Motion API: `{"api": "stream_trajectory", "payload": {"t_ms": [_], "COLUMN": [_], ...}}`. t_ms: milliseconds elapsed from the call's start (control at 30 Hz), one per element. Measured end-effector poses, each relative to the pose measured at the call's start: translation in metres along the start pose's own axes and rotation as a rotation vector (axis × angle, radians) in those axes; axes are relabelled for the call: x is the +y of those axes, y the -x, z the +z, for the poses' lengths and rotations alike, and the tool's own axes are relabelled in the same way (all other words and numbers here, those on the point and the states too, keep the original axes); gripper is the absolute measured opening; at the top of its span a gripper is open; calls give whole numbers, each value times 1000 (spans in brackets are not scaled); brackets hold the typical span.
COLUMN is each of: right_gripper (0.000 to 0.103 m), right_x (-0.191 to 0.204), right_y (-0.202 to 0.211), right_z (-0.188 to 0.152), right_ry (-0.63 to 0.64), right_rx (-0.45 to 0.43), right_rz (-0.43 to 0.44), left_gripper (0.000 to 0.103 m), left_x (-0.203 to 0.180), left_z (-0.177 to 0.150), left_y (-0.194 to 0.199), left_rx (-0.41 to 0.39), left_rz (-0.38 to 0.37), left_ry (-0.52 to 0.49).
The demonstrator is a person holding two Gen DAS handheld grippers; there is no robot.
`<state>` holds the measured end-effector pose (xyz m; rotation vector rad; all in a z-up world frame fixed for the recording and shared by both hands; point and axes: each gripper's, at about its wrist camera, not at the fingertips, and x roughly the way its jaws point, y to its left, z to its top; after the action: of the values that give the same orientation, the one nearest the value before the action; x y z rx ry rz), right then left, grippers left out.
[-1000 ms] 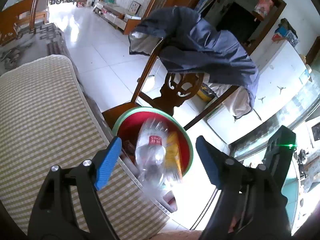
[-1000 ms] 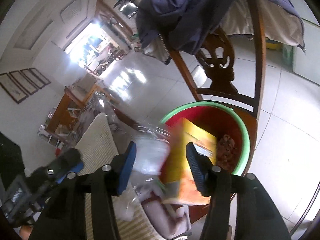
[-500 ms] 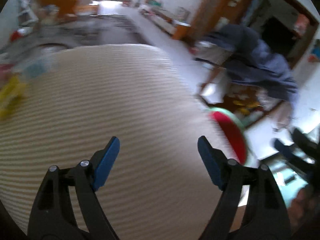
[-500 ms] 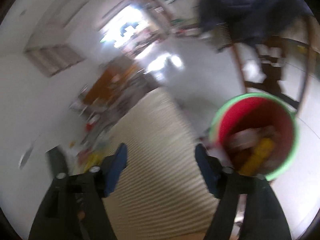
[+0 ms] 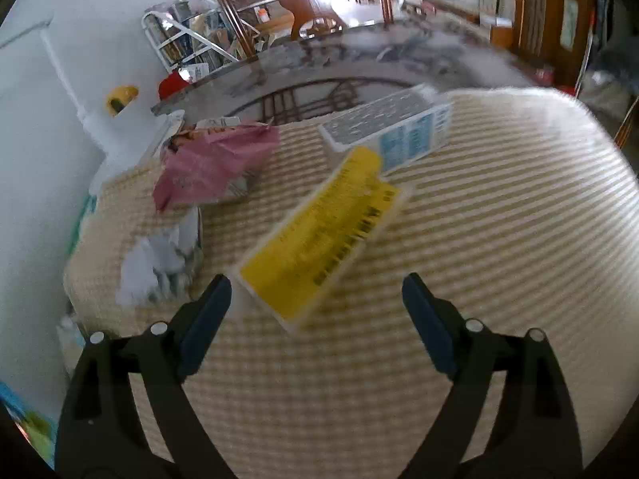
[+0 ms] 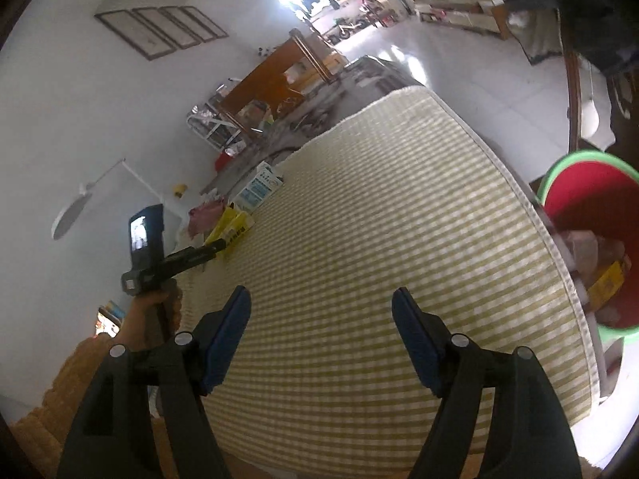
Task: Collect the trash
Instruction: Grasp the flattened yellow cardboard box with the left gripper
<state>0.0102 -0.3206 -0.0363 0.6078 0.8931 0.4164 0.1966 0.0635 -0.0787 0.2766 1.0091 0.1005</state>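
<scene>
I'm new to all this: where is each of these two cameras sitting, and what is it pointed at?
Left wrist view: rides on the left gripper, looking along its open blue fingers at the yellow box, blue-and-white carton and pink bag on the checked cloth.
Right wrist view: rides on the right gripper, looking across the same cloth, with the red bin at its right edge; the person's left hand shows, holding the left gripper.
Shared: the cloth, yellow box, carton and pink bag.
</scene>
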Motion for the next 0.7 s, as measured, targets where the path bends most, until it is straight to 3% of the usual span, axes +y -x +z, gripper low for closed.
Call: {"api": "stream_trajectory", "payload": {"t_ms": [167,200,333,433,567,700], "right_gripper": [72,72,72,72,72,72], "right_x": [4,5,6,6,5,8], "right_y": [-6,-7,-10,-11,-12,-15], "right_z": [1,2,1,1,1,2], "right_ry": [39,43,50,49,47,56], "right_rx": [17,22,33,34,38,41], "right_rz": [-13,-16,-19,-23,-37,-59], "left_gripper": [87,70,32,26,26,26], "left_x": [-5,-5,12,18,21,10], "left_z": [15,16,10,-4,-33,-63], "left_y": [-37,-40,-35,-22,15,59], "left_rx": [75,82,91,72,3,-46], "left_rz": [59,59,-7,-35,-132,-198], "left_ry": [-81,-67,91,159,275,330]}}
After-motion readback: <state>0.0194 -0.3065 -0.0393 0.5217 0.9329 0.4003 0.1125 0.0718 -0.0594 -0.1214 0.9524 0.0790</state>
